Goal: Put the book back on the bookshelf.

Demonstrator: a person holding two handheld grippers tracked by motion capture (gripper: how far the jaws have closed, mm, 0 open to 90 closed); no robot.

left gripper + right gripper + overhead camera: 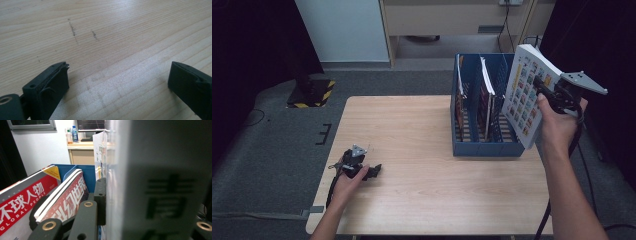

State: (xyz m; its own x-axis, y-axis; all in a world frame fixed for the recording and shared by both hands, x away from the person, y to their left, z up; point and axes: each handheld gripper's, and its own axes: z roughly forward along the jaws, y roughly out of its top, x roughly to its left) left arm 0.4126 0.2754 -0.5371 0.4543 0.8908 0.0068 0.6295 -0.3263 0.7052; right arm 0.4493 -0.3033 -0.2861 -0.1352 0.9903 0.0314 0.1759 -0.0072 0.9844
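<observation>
the right gripper [546, 95] is clamped on a thick white book [528, 95] with a grid of small coloured pictures on its cover, held tilted in the air just beside the right end of the blue slotted rack [484, 147] at the table's [412, 150] far right, where two magazines [487, 95] already stand upright in the slots. the left gripper [373, 172] lies well apart at the near left of the table, jaws wide apart on bare wood [112, 50]. the high view gives the whole layout, while the right gripper view shows the book's spine [160, 195] pressed against a jaw and the red magazine covers [22, 202] up close.
</observation>
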